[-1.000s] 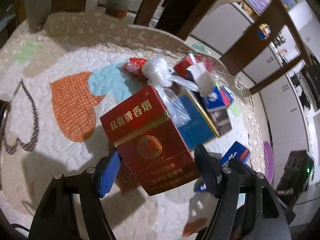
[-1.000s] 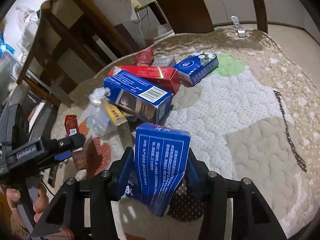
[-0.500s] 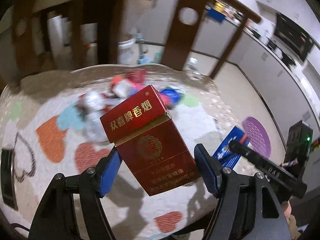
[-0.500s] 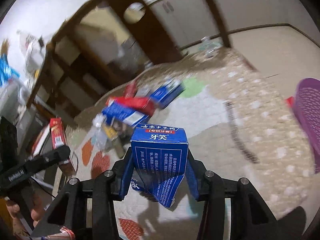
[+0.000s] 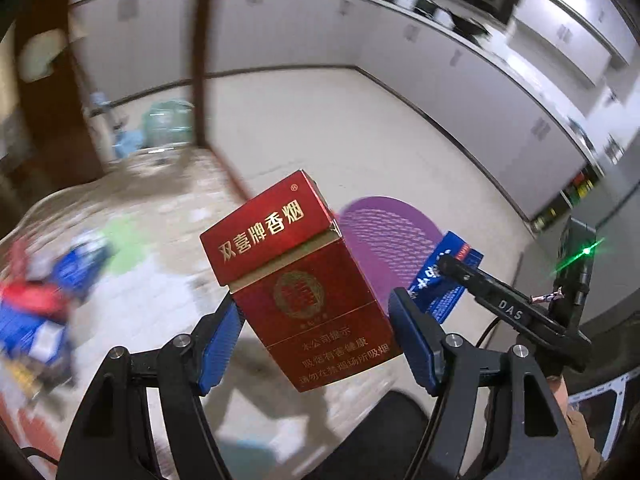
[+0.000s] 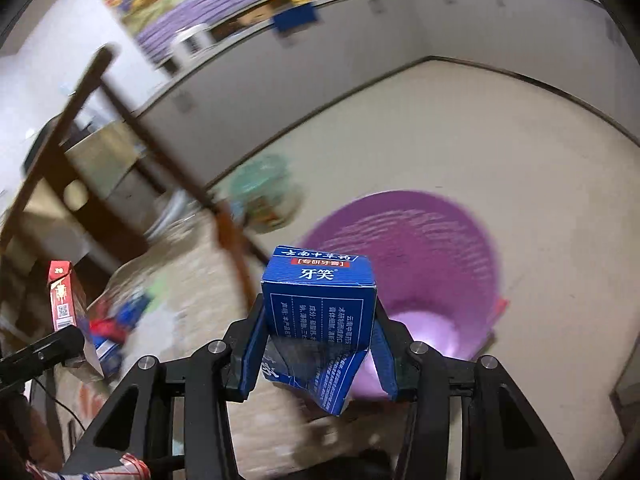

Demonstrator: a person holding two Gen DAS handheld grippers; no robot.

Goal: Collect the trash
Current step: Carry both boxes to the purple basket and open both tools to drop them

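- Left gripper pinching red pack at its lower half, lid slightly ajar, pack tilted, held in the air over the table edge.
- Right gripper pinching blue box, lower end crumpled between the pads, top end upright and clear of them.
- Purple bin on the floor beyond the table, mouth facing up; blue box directly before it in the right view, red pack partly covering it in the left view.
- Best to bring each item over the middle of the bin's mouth before releasing, not near the rim, since light cartons can glance off.
- Better to release one at a time, or keep the two claws apart, as they sit close together in the left view.
- Lower toward the mouth first, then spread the pads fully; crushed card may cling to a pad, so a wide opening helps.
- More trash left on the quilt, blurred; further trips likely needed.
- Wooden chair near the path; worth steering clear.
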